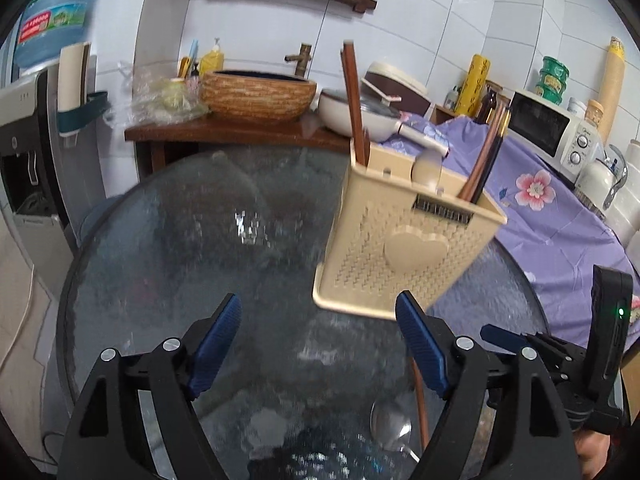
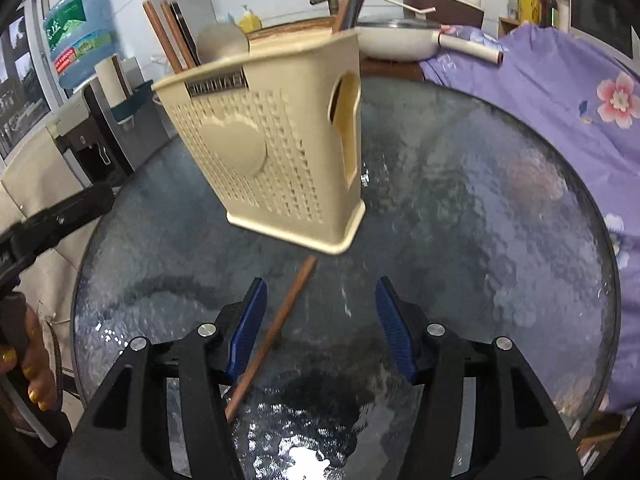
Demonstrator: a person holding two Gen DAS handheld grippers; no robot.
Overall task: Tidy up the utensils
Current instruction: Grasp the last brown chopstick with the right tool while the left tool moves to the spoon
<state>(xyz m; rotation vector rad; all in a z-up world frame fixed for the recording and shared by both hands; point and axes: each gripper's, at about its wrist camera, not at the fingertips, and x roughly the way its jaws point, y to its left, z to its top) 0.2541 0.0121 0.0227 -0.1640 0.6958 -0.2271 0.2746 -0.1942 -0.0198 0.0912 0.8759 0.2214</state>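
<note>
A beige perforated utensil holder (image 1: pixel 404 236) with a heart on its front stands on the round glass table (image 1: pixel 200 240); brown chopsticks (image 1: pixel 354 104) and a beige spoon stick out of it. In the right wrist view the same holder (image 2: pixel 280 152) stands ahead. My left gripper (image 1: pixel 320 340) is open above the glass with nothing between its pads. A metal spoon (image 1: pixel 390 428) and a loose brown chopstick (image 1: pixel 420 400) lie near its right finger. My right gripper (image 2: pixel 320 328) is open over the glass; the loose chopstick (image 2: pixel 276 328) lies slanted beside its left pad.
A purple floral cloth (image 1: pixel 560 216) covers the counter to the right, with a microwave (image 1: pixel 552 128). Behind the table are a wooden stand with a brown basin (image 1: pixel 258 94) and a white pan (image 1: pixel 356 114). A water dispenser (image 1: pixel 28 148) stands at the left. A person's hand (image 2: pixel 32 376) holds the other gripper.
</note>
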